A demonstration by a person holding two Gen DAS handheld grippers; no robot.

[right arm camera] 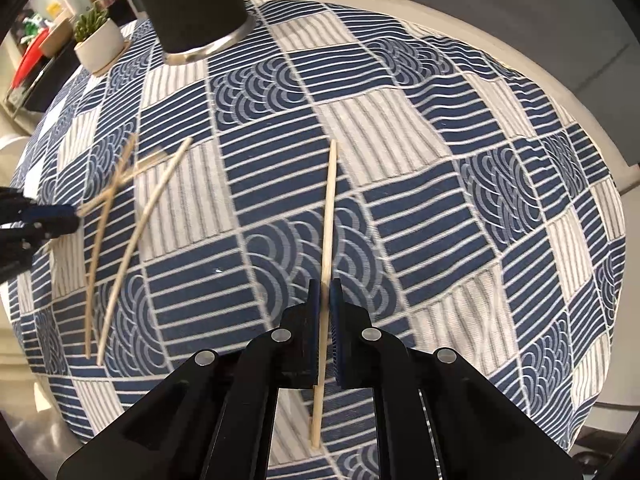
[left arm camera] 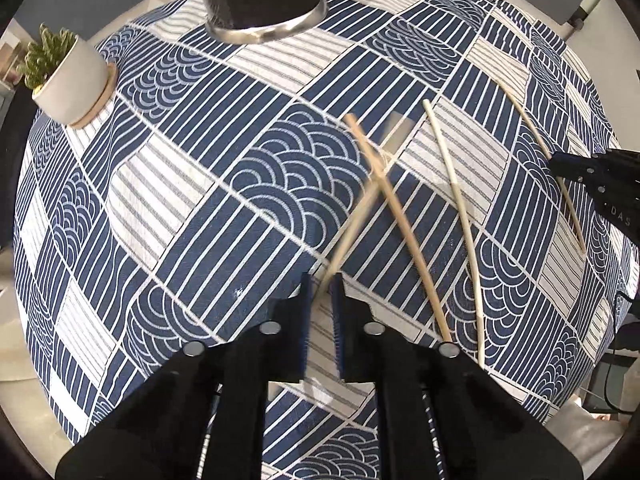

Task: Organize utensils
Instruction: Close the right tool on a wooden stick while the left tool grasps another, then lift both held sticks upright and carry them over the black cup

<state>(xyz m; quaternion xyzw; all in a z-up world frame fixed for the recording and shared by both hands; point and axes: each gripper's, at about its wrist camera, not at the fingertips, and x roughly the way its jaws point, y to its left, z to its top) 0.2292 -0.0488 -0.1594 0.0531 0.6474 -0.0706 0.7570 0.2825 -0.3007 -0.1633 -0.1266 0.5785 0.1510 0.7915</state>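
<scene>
Both the left gripper [left arm camera: 322, 280] and right gripper [right arm camera: 325, 292] pinch one thin, light, stiff, slippery chopstick [right arm camera: 329, 216] each, best held mid-stick.

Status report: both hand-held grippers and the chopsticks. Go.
Left hand-held gripper shut on blurred chopstick. Right hand-held gripper shut on another chopstick. Two loose chopsticks on tablecloth. Black holder unobstructed.

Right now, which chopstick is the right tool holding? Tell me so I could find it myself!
Start at the tall black cup with the silver rim on the blue and white tablecloth. Come toward the right tool: one pale wooden chopstick runs straight up between its fingers. It is alone there, while the other chopsticks lie crossed far off to the left.
</scene>
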